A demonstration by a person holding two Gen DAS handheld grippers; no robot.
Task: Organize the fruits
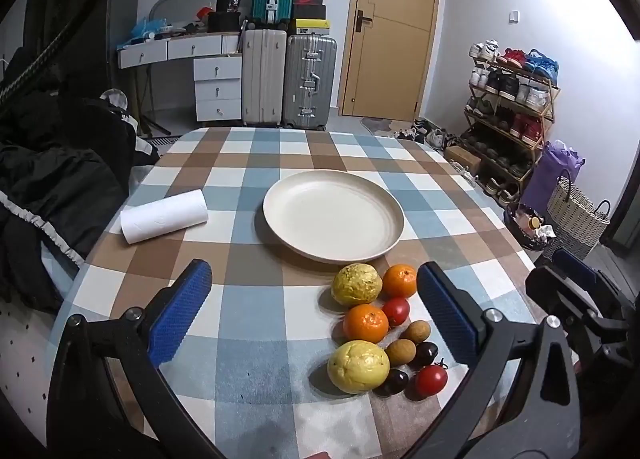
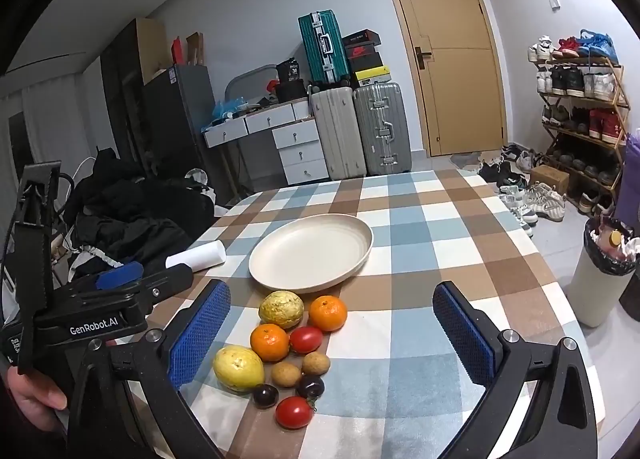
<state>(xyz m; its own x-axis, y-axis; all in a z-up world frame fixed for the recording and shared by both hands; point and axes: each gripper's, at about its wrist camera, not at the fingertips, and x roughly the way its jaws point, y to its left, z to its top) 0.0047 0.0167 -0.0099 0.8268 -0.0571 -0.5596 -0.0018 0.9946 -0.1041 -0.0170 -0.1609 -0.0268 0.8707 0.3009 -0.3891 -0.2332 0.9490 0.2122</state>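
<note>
From the left wrist, the left tool (image 1: 314, 313) hangs released, holding nothing, over the checked worktop (image 1: 248, 371); the fruits (image 1: 376, 329) lie clustered just near of the bare cream plate (image 1: 333, 215), a paper roll (image 1: 164, 216) well to the left. From the right wrist, the right tool (image 2: 332, 335) is likewise spread wide and empty, the cluster between its pads, the far orange (image 2: 328, 313) closest to the plate. I would start with that orange: come down centred, close gently on its widest part, and lift straight up so neighbouring tomatoes (image 2: 306, 340) and the small dark fruits (image 2: 310, 386) don't roll.
</note>
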